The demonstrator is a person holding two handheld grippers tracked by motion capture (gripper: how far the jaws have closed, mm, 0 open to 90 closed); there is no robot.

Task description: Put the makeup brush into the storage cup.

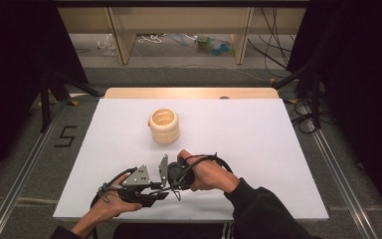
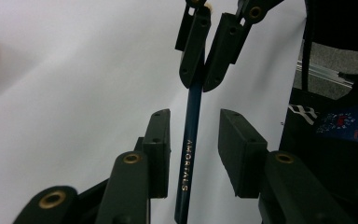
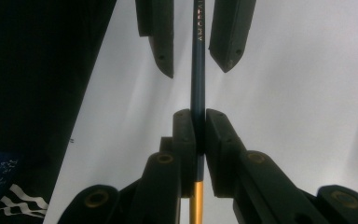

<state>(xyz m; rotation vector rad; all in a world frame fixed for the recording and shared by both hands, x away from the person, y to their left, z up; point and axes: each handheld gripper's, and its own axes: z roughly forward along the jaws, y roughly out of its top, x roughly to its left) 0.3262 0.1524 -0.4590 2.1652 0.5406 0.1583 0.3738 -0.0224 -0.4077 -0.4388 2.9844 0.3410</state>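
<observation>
Both grippers are matte black: the left gripper (image 2: 195, 144) shows blocky rectangular pads with small sunken screws and brass-ringed pivot holes at six o'clock in its own view. The right gripper (image 3: 196, 135) has the same brass eyelets and screwed pads. From above, grey three-cornered plates top them, black cables loop off, and a dark sleeve (image 1: 266, 211) covers the right forearm.
</observation>
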